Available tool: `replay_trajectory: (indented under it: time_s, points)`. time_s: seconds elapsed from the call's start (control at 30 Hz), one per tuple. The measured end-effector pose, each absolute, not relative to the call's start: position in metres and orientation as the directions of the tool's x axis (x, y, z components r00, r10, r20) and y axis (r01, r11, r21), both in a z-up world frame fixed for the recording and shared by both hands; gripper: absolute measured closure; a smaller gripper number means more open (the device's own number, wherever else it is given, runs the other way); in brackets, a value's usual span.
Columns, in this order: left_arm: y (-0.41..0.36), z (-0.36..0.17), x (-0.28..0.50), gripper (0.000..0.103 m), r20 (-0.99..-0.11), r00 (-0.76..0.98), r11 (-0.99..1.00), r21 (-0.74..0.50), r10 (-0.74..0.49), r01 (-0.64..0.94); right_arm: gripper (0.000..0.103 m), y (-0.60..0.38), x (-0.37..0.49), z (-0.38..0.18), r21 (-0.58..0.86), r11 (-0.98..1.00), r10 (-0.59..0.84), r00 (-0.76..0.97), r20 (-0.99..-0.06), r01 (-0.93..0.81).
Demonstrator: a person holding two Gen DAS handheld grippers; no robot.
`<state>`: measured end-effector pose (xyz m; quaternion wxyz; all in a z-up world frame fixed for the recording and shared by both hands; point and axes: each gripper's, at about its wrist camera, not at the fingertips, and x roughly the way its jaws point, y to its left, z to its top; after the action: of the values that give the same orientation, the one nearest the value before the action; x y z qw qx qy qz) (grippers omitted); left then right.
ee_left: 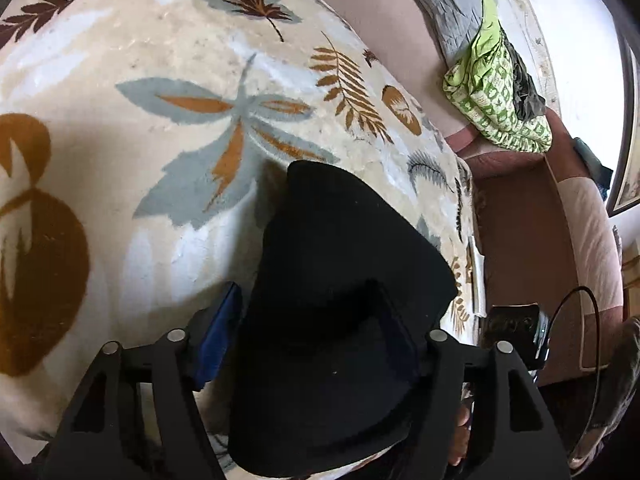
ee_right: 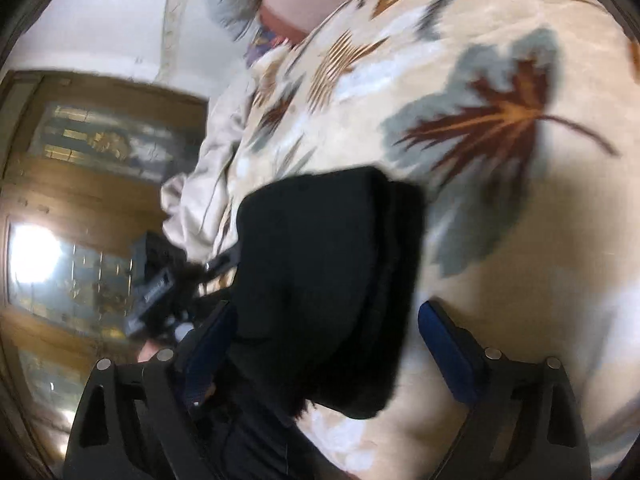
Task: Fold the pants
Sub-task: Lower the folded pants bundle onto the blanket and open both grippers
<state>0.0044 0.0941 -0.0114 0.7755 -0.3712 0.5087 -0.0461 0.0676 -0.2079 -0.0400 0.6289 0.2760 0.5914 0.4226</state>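
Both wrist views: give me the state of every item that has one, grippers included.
Black fabric pants: folded into a thick bundle, lying on the blanket.
Left gripper: open, straddling the pants.
Right gripper: open, pants between its fingers.
Cream leaf-print blanket: spread flat.
Green patterned cloth: crumpled heap, far off.

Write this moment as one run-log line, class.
object: folded black fabric pants | surface: cream leaf-patterned blanket | left gripper: open around pants | right gripper: open, pants between fingers
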Motion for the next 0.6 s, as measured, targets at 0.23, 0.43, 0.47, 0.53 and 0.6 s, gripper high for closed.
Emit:
replay_trajectory:
  time_s: [0.23,0.43,0.47,0.53,0.6]
  points:
    - [0.076,0.016,-0.001,0.075,-0.784,0.506,0.816,-0.528,-0.361,-0.235,0.067,-0.195,0.060,-0.022,0.742,0.587,0.789,0.020,-0.615,-0.323]
    - [0.049,0.042,0.056,0.076,-0.765,0.528,0.853,-0.505,-0.370,-0.134,0.068,-0.229,0.089,0.005,0.699,0.622,0.777,0.171,-0.605,-0.353]
    - [0.041,0.043,0.073,0.076,-0.765,0.519,0.859,-0.500,-0.381,-0.107,0.068,-0.234,0.100,0.004,0.696,0.631,0.771,0.180,-0.610,-0.344]
    - [0.030,0.037,0.096,0.076,-0.772,0.502,0.863,-0.497,-0.391,-0.091,0.068,-0.247,0.122,0.003,0.699,0.643,0.764,0.185,-0.619,-0.313]
    - [0.021,0.020,0.115,0.075,-0.785,0.484,0.869,-0.486,-0.387,-0.094,0.067,-0.255,0.141,-0.009,0.702,0.654,0.754,0.165,-0.636,-0.283]
